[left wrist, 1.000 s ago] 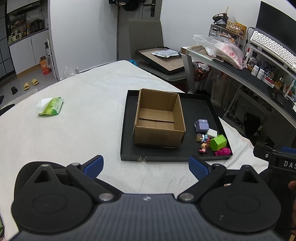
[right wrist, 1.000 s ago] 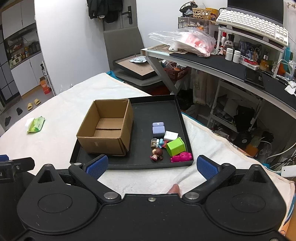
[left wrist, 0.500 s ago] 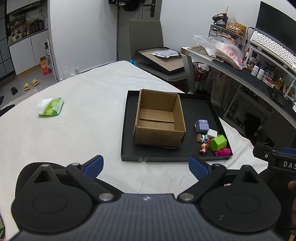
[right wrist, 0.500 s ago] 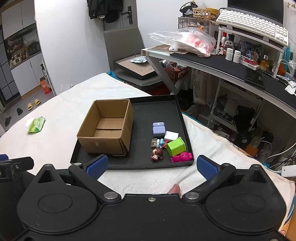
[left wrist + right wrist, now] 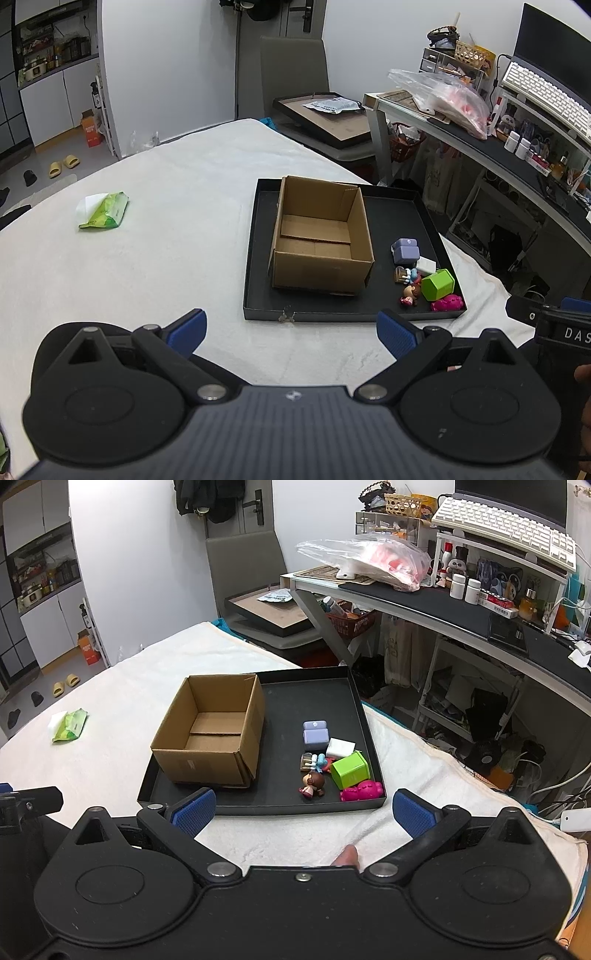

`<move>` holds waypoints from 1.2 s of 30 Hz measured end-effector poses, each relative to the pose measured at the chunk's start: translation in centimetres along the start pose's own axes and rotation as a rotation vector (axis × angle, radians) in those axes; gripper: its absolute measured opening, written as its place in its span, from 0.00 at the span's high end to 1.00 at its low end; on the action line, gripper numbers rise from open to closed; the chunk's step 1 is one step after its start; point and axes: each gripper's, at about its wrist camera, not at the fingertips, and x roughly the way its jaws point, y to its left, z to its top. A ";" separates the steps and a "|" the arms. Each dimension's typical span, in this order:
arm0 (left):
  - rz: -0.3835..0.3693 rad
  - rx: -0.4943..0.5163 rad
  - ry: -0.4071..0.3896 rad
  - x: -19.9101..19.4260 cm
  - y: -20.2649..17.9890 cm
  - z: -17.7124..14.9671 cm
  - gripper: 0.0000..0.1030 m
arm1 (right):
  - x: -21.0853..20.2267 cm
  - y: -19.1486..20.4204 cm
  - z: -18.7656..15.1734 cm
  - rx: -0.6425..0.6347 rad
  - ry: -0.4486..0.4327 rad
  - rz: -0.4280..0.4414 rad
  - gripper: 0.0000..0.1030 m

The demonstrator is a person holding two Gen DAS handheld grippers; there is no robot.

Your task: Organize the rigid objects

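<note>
Looks like the very start of the sorting job, nothing picked up yet. Left hand-held gripper [image 5: 290,330] hanging over the white-covered bed [image 5: 155,258] with jaws spread wide and empty; same for the right hand-held gripper [image 5: 303,810], released and holding nothing. Straight ahead of both, a black tray [image 5: 317,698] carrying an empty cardboard box [image 5: 210,734], sitting ahead-left of the right one. Toy pile just ahead of the right one: pink toy [image 5: 361,790] nearest, touching the tray's front edge, green box [image 5: 350,770] right behind it, brown-haired doll figure [image 5: 313,783] to its left, lilac case [image 5: 316,735] and white block [image 5: 340,747] further out. Probably best to reach in with the right, close on the pink toy or the doll, lift clear, swing left over the cardboard box. Tight cluster though, so could easily nudge the neighbours.
</note>
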 end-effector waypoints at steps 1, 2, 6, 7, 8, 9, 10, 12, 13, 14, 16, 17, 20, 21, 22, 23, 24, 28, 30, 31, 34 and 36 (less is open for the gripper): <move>0.000 0.001 -0.002 0.0 0.0 0.0 0.05 | 0.0 0.0 0.0 0.001 -0.001 0.000 0.00; -0.001 0.001 -0.002 0.0 0.0 0.0 0.05 | 0.0 0.0 0.0 0.001 -0.001 0.000 0.00; -0.001 0.005 0.002 0.1 -0.1 0.0 0.05 | 0.0 0.0 -0.1 0.003 0.000 -0.001 0.00; -0.002 0.006 0.003 0.1 -0.2 0.0 0.05 | 0.1 0.0 -0.1 0.004 0.002 -0.001 0.00; -0.002 0.006 0.003 0.1 -0.2 0.0 0.05 | 0.0 0.0 -0.1 0.004 0.001 0.000 0.00; -0.003 0.005 0.002 0.2 -0.2 0.0 0.05 | 0.0 0.0 -0.1 0.003 0.000 -0.001 0.00; -0.002 0.004 0.002 0.2 -0.3 0.0 0.05 | 0.0 0.0 0.0 0.003 0.002 -0.002 0.00; -0.002 0.005 0.002 0.2 -0.3 0.1 0.05 | 0.0 -0.1 -0.1 0.004 0.001 -0.001 0.00; -0.004 0.005 0.002 0.2 -0.3 0.1 0.05 | 0.0 0.0 -0.1 0.004 0.000 -0.001 0.00; -0.004 0.005 0.003 0.2 -0.3 0.1 0.05 | 0.0 -0.1 0.0 0.004 0.000 -0.001 0.00; -0.005 0.005 0.004 0.2 -0.4 0.1 0.05 | 0.0 -0.1 -0.1 0.004 0.001 -0.001 0.00; -0.005 0.005 0.003 0.2 -0.4 0.1 0.05 | 0.0 -0.1 -0.1 0.005 0.001 0.000 0.00; -0.006 0.005 0.006 0.2 -0.4 0.1 0.05 | 0.1 -0.1 0.0 0.009 0.006 0.009 0.00; -0.004 0.005 0.006 0.3 -0.5 0.1 0.05 | 0.1 -0.2 0.0 0.013 0.009 0.016 0.00; -0.002 0.007 0.005 0.3 -0.5 0.0 0.05 | 0.1 -0.3 0.1 0.017 0.009 0.022 0.00; 0.000 0.009 0.006 0.4 -0.6 0.0 0.05 | 0.0 -0.3 0.1 0.020 0.006 0.026 0.00; 0.002 0.012 0.007 0.5 -0.7 -0.1 0.05 | 0.0 -0.3 0.1 0.020 0.003 0.026 0.00; 0.005 0.024 0.011 1.2 -0.9 -0.3 0.05 | 0.3 -0.4 0.1 0.019 0.003 0.023 0.00; 0.003 0.032 0.023 1.8 -1.0 -0.5 0.05 | 0.8 -0.4 0.0 0.020 0.013 0.021 0.00; 0.003 0.035 0.028 2.3 -1.0 -0.5 0.05 | 1.2 -0.4 -0.1 0.020 0.018 0.019 0.00; 0.008 0.026 0.033 3.3 -0.9 -0.4 0.05 | 2.4 -0.5 -0.3 0.026 0.044 0.020 0.00; 0.011 0.012 0.039 4.2 -0.7 -0.1 0.05 | 3.3 -0.6 -0.3 0.032 0.063 0.030 0.00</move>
